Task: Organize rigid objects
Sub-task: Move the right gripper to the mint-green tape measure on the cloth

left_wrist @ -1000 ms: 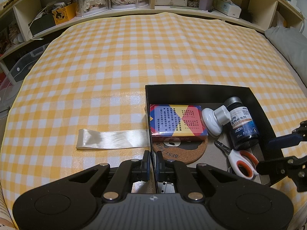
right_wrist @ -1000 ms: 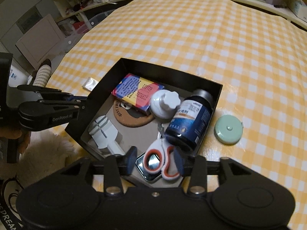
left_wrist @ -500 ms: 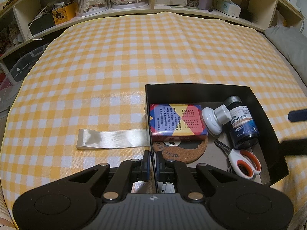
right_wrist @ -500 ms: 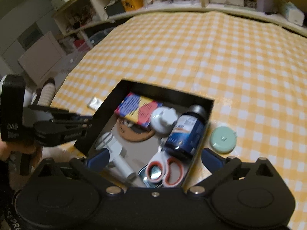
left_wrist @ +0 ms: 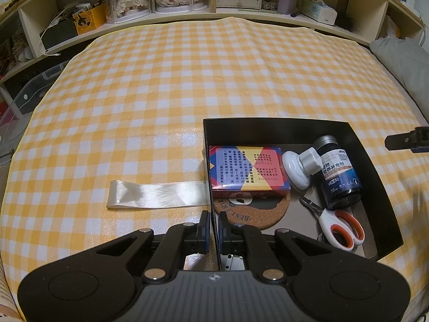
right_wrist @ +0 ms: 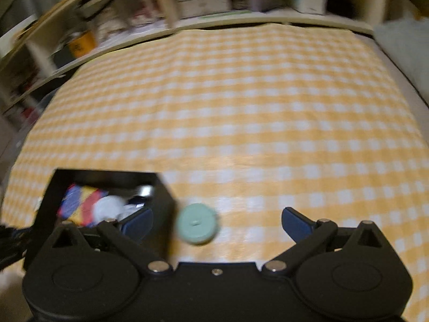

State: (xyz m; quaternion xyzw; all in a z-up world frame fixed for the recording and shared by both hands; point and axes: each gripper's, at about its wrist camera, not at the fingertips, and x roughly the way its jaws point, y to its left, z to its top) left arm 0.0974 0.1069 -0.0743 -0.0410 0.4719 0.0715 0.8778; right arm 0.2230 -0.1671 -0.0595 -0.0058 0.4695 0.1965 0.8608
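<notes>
presently the right gripper (right_wrist: 217,222), fingers wide and empty, lines up on the green disc (right_wrist: 197,226) lower centre beside the black box (left_wrist: 375,177), whose wall the left gripper (left_wrist: 213,226) pinches; next, close on the disc.

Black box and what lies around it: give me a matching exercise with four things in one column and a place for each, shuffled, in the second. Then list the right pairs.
Things
1. scissors
2. ribbon
3. green disc
4. card box

Places
A. on the checked cloth just outside the black box's right wall, between the open right gripper's fingers
B. inside the black box, resting partly on the cork coaster
C. flat on the cloth, left of the black box
D. in the black box's near right corner, below the dark bottle

Pairs: 1-D, 2-C, 3-A, 4-B
</notes>
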